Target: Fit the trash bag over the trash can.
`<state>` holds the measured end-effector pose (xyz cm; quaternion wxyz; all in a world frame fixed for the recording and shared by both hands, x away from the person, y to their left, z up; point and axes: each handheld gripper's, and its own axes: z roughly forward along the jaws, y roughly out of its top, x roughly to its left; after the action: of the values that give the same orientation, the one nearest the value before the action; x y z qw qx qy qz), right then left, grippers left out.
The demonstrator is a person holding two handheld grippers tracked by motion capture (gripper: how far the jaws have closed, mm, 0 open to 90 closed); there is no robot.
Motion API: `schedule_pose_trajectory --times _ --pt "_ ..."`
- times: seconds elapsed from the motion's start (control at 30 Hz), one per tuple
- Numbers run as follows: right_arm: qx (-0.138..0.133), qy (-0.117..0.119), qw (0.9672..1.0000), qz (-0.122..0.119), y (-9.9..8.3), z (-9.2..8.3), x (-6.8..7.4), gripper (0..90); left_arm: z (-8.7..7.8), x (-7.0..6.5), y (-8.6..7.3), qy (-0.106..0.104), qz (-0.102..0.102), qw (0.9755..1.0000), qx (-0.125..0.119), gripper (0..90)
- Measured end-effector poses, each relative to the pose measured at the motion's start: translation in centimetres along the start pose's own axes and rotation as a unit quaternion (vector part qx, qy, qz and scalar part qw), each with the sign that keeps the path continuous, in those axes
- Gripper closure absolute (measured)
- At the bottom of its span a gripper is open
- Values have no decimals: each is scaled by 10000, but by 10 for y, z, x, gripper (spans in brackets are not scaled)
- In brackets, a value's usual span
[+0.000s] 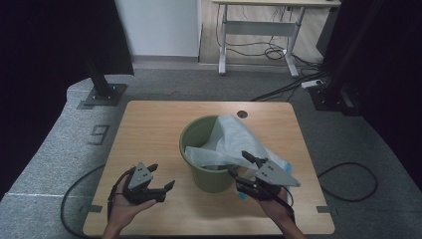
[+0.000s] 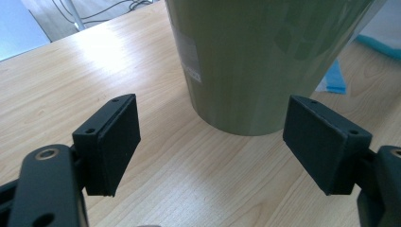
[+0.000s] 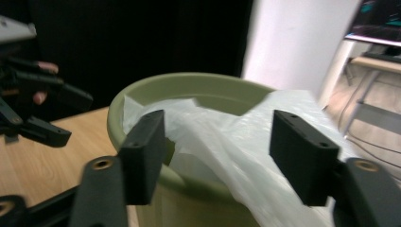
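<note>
Green bucket (image 1: pixel 206 169) mid-table (image 1: pixel 149 129), white plastic bag (image 1: pixel 239 139) draped over its right rim. Left gripper (image 1: pixel 161 179) jaws apart near-left; right gripper (image 1: pixel 240 163) jaws apart at bag.

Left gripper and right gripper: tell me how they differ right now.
The left gripper sits beside the green bucket, near the table, facing its lower wall; the right gripper sits up at the rim. The left gripper's jaws have bare table and the bucket wall ahead; the right gripper's jaws flank the white bag, not yet closed on it. Both are open and hand-held.
</note>
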<state>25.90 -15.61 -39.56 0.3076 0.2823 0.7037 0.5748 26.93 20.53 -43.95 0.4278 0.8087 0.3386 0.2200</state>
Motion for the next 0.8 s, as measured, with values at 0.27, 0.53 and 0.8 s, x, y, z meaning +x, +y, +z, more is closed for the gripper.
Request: schedule_pose_trajectory --times 0.27,0.53,0.8 --pt "-95 -586 9977 325 -29 -43 -16 241 -5 0 2 27 -8 10000 -85 193" --pt "372 -1027 9913 729 -69 -40 -36 182 -12 -1 7 67 -5 9998 -166 192" --pt "818 -1454 9801 1079 -100 -28 -47 218 -11 -4 11 -4 -17 9999 -147 193"
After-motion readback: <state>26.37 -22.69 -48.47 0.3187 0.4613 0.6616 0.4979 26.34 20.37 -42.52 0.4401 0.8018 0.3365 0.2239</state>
